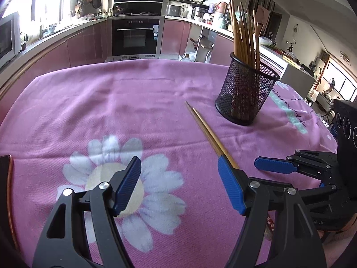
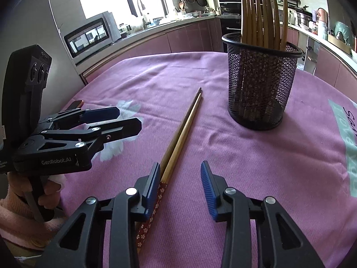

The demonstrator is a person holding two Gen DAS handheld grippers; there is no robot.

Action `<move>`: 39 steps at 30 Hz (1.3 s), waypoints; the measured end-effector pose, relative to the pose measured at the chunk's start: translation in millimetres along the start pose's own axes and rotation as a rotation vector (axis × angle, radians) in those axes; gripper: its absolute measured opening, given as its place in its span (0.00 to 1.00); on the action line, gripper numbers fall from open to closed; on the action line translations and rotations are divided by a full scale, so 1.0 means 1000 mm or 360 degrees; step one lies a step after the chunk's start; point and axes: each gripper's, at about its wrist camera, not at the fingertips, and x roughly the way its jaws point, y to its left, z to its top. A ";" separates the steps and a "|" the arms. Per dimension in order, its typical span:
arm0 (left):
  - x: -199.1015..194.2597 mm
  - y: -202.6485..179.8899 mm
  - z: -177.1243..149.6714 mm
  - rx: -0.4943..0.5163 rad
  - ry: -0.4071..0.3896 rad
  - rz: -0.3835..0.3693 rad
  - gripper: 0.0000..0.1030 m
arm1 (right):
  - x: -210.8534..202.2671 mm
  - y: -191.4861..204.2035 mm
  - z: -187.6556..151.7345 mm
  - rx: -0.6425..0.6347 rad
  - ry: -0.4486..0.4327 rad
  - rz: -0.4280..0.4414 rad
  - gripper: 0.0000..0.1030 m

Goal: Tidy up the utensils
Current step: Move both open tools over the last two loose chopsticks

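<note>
A pair of wooden chopsticks [image 1: 205,131] [image 2: 183,131] with red flowered ends lies side by side on the pink tablecloth [image 1: 111,102]. A black mesh cup [image 1: 245,93] [image 2: 261,82] holding several upright chopsticks stands behind them to the right. My right gripper [image 2: 180,185] is low over the cloth and open. The pair's handle end lies between its pads, right against the left pad and well apart from the right one. My left gripper [image 1: 178,185] hovers open over the daisy print with nothing between its fingers. The pair runs just behind its right finger [image 1: 229,185].
A dark flat phone-like object [image 1: 5,178] [image 2: 75,105] lies at the table's left edge. The left gripper's body [image 2: 67,143], held by a hand in a pink sleeve, sits close to the left of the right gripper. Kitchen counters, an oven and a microwave lie beyond the table.
</note>
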 end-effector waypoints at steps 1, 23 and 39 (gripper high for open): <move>0.000 0.000 -0.001 -0.0001 0.0003 -0.0001 0.68 | 0.001 0.000 0.000 -0.0002 0.0002 -0.0004 0.34; 0.008 -0.015 -0.006 0.0069 0.0037 -0.0041 0.68 | -0.001 -0.010 -0.002 0.0054 0.0009 -0.0010 0.22; 0.029 -0.044 -0.012 0.0234 0.0148 -0.0055 0.57 | -0.007 -0.029 -0.003 0.0149 0.0011 0.0068 0.22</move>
